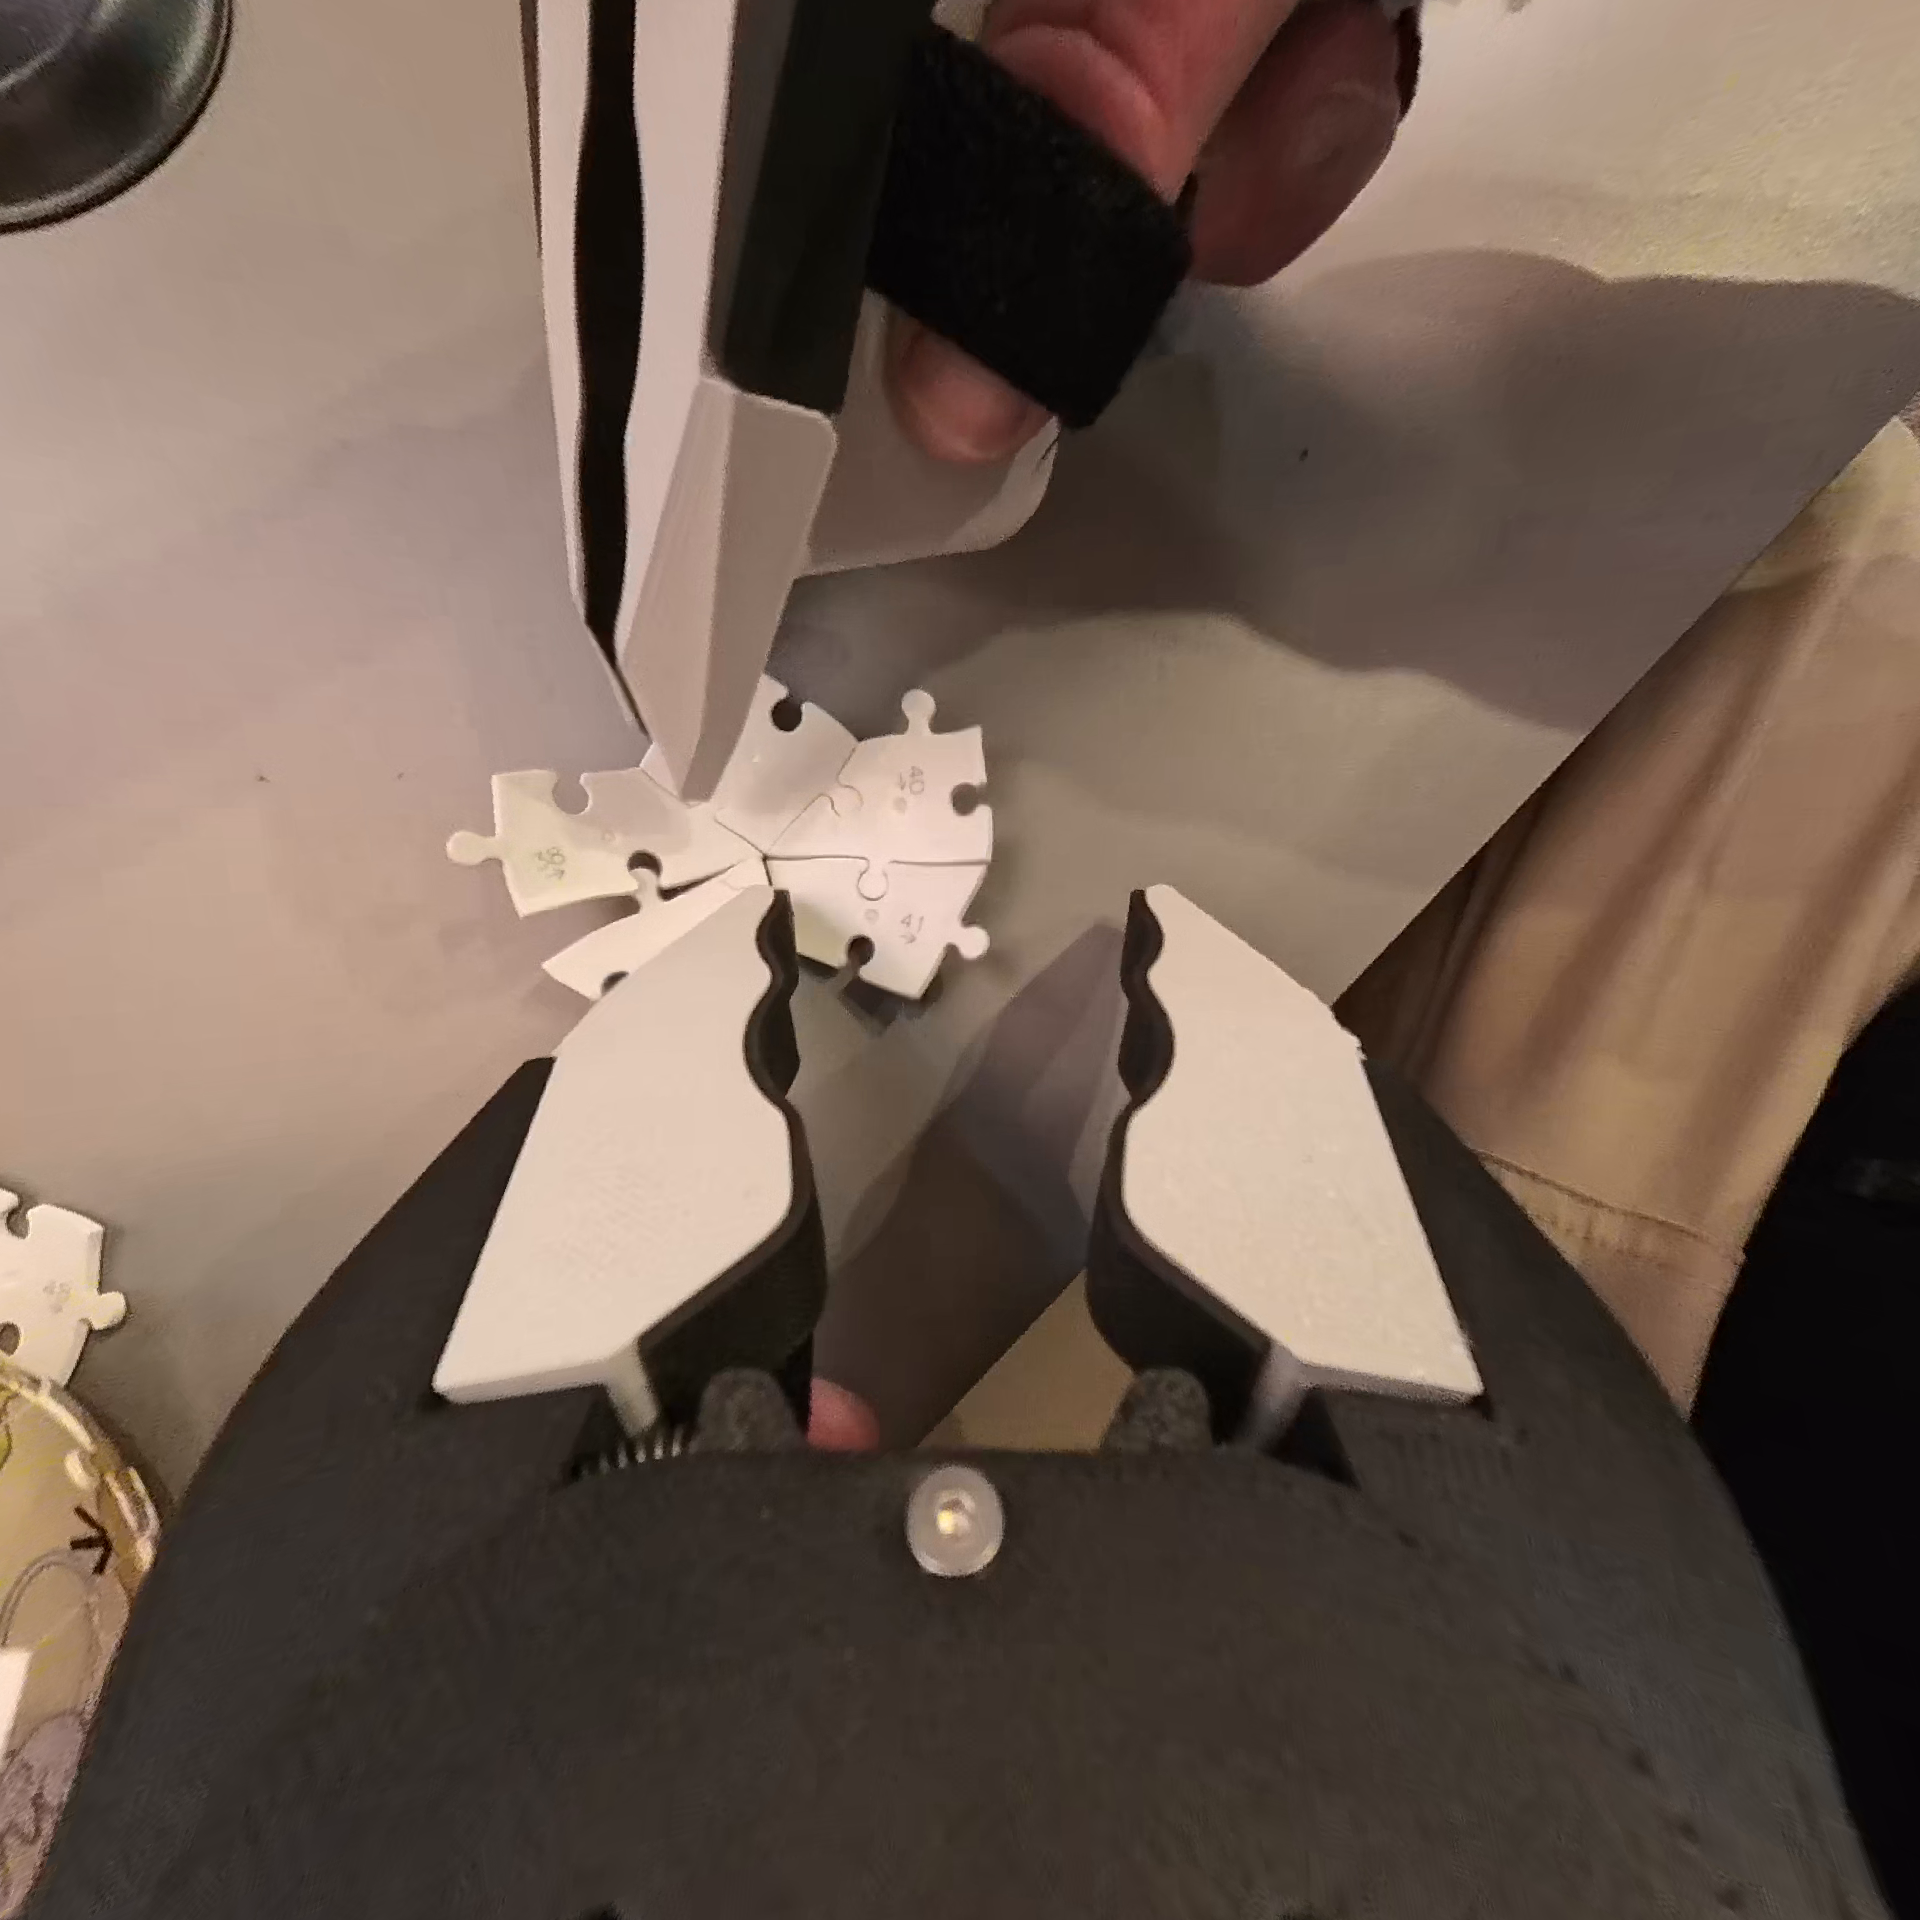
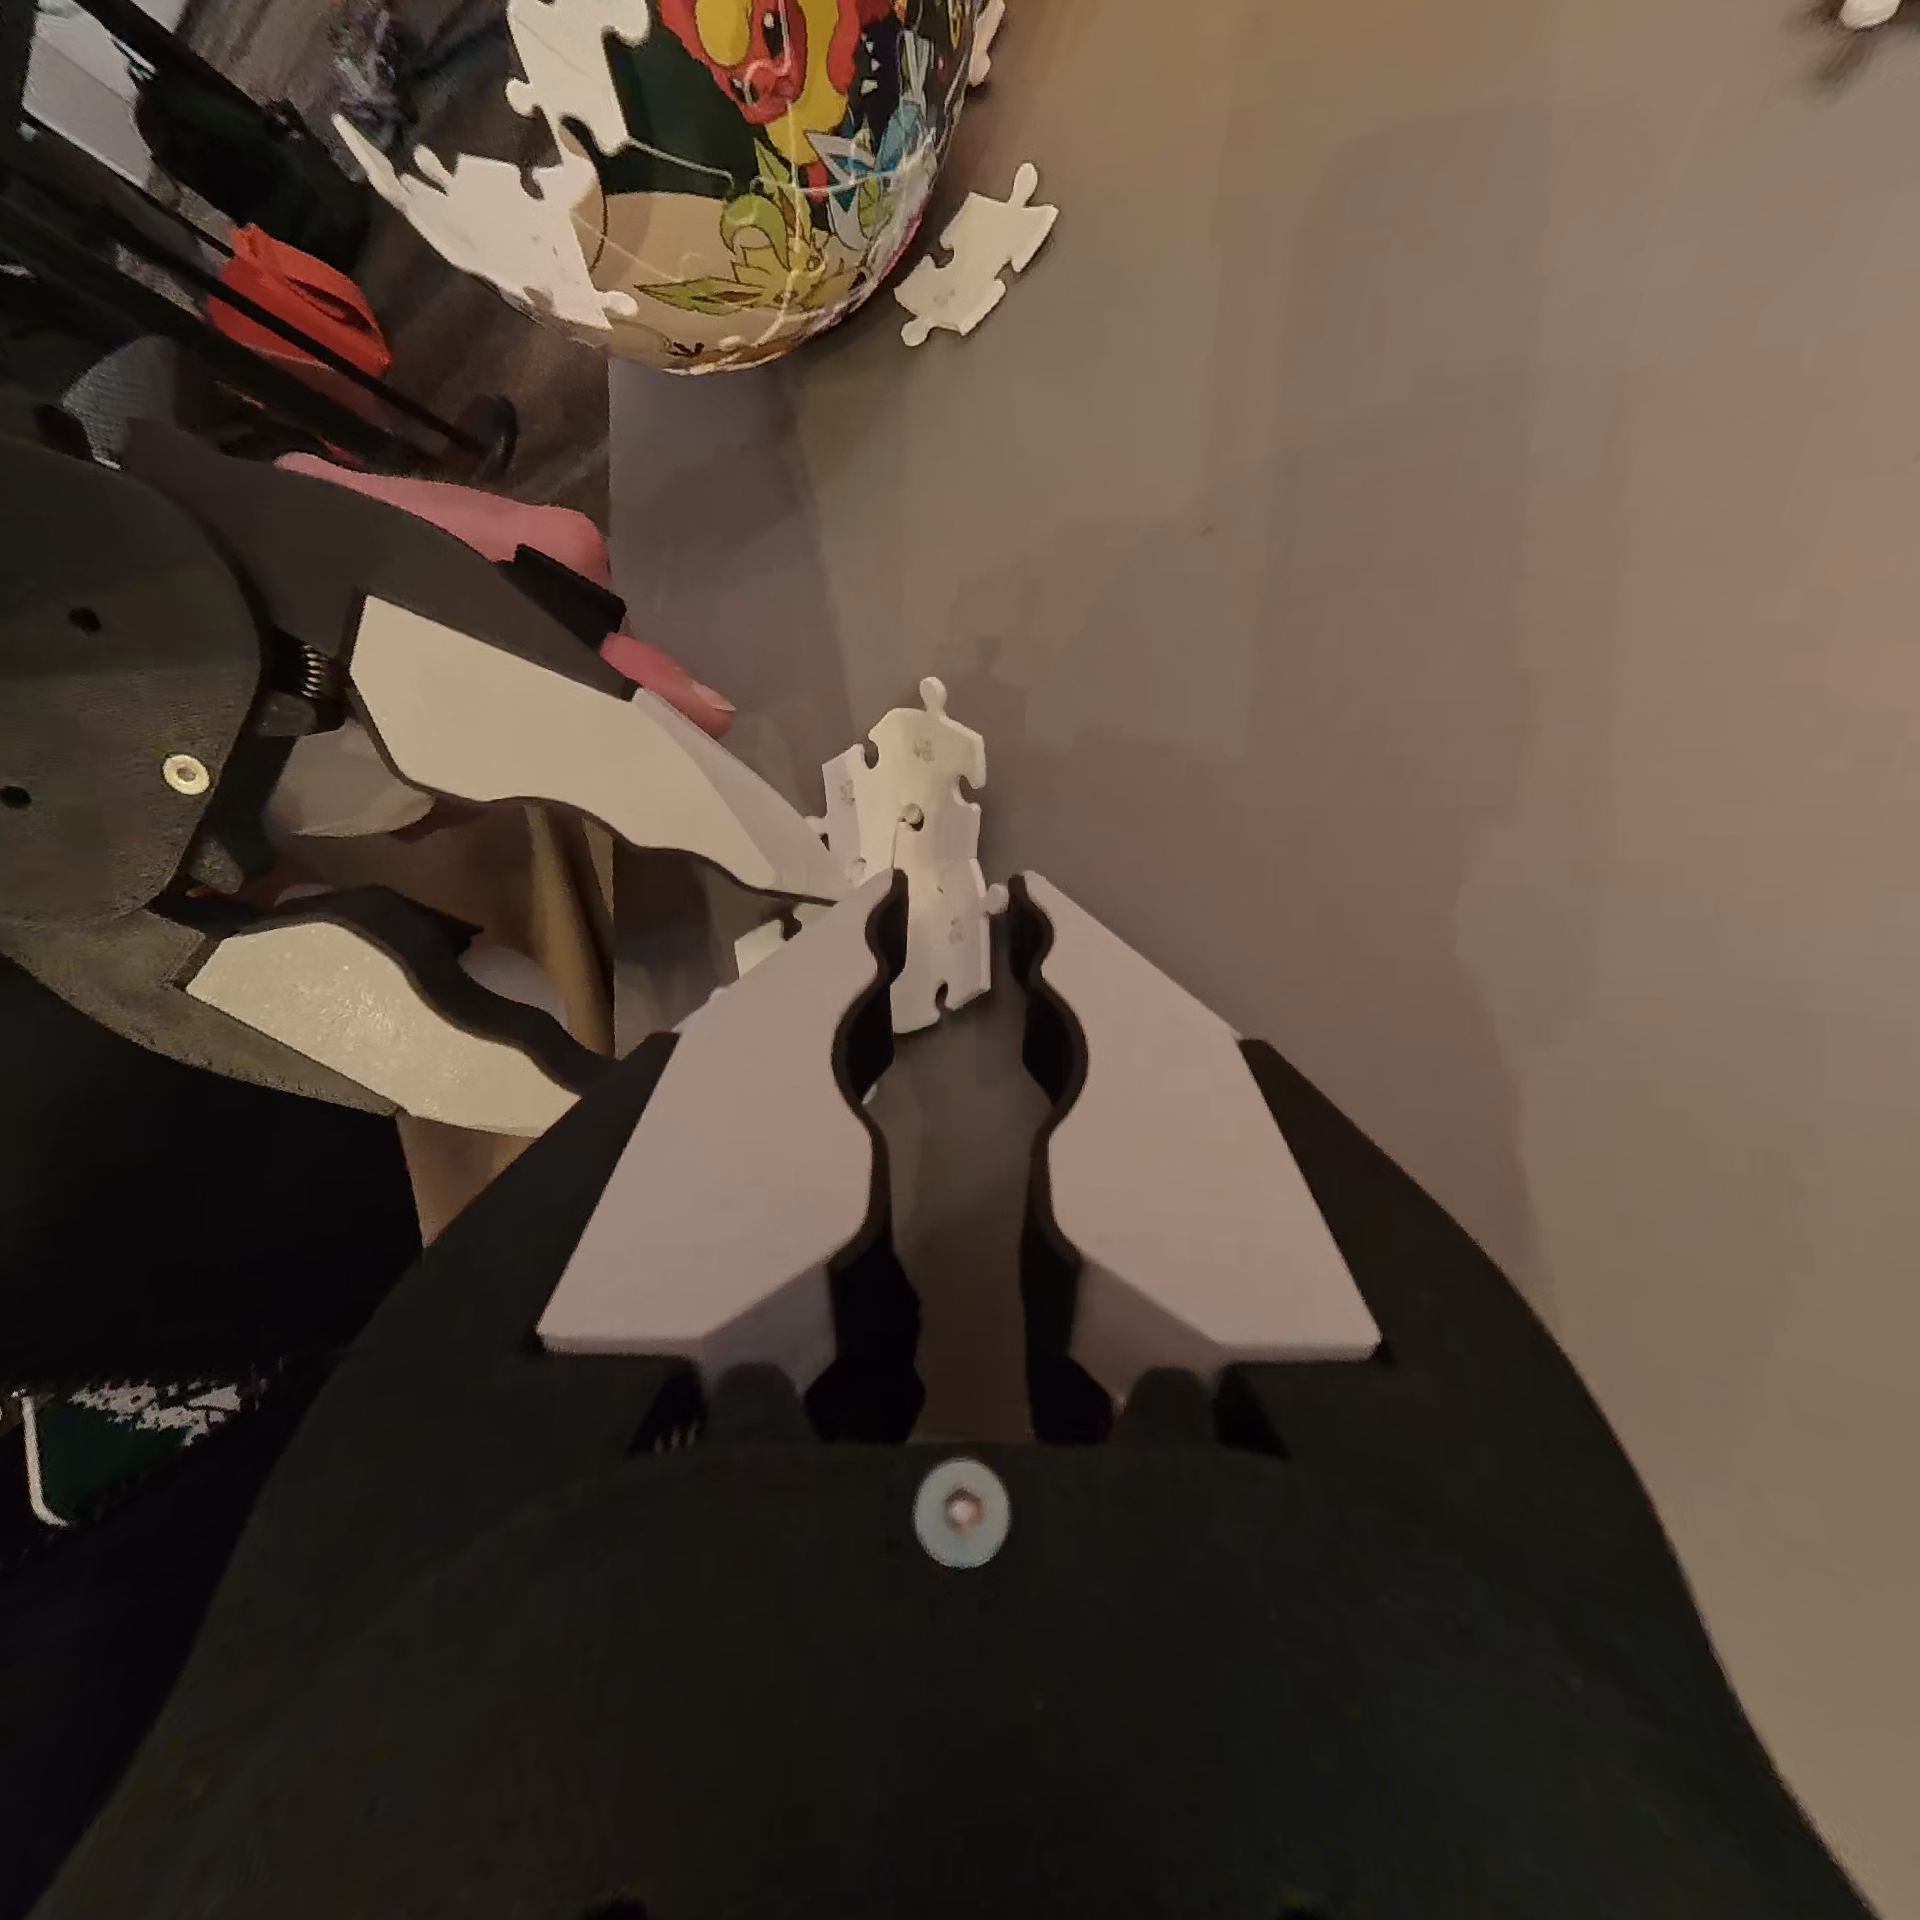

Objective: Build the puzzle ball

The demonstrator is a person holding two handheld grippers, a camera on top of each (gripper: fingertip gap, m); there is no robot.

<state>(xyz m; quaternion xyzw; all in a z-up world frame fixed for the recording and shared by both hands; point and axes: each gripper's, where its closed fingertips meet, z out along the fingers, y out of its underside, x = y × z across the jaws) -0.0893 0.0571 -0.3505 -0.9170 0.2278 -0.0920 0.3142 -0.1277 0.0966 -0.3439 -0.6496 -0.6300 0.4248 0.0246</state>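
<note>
- A white fan of joined puzzle pieces (image 1: pixel 810 831), blank side up, lies on the grey bench (image 1: pixel 312 520) near its edge.
- The right tongs (image 2: pixel 956 894) are narrowly parted, tips pressing down on the fan; whether they grip a piece, I cannot tell.
- The left tongs (image 1: pixel 961 909) gape wide, empty, beside the fan.
- The half-built printed puzzle ball (image 2: pixel 769 156) stands farther along the bench, a loose piece (image 2: pixel 977 260) beside it.

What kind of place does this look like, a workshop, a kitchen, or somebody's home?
Probably a home or hobby tabletop, though little of the room shows. On the plain grey table sit a half-built colourful puzzle ball and loose white puzzle pieces, with a joined cluster of pieces under the grippers.
</note>
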